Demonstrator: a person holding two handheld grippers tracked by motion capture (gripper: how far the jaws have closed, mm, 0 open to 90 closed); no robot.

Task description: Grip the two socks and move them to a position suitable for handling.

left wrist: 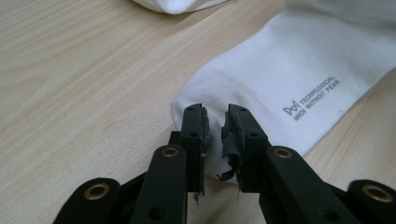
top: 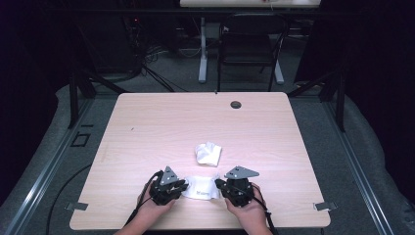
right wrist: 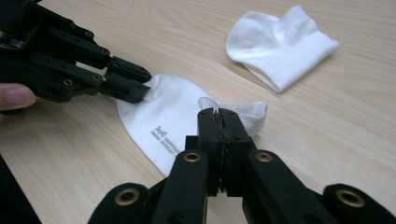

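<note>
Item: white sock, flat, with small grey printed lettering on its side. It lay on the near part of the wooden table, stretched between the two grippers and close to the person's edge.

Left gripper: held in the person's left hand. In its own view the jaws stood narrow but not closed, with a slim gap between them; the rounded end of the sock lay under and between the tips. The worn pads did not visibly press on the cloth. In the right gripper view its tips sat at that same end of the sock.

Right gripper: held in the person's right hand. In its own view the jaws were closed tight together, pinching the opposite end of the sock, where the cloth was bunched and lifted slightly off the table.

Item: second white sock, folded over on itself. It lay farther out on the table, just beyond the first sock and apart from both grippers.

Fittings: dark round hole near the table's far edge. A chair stood on the floor beyond the table.
</note>
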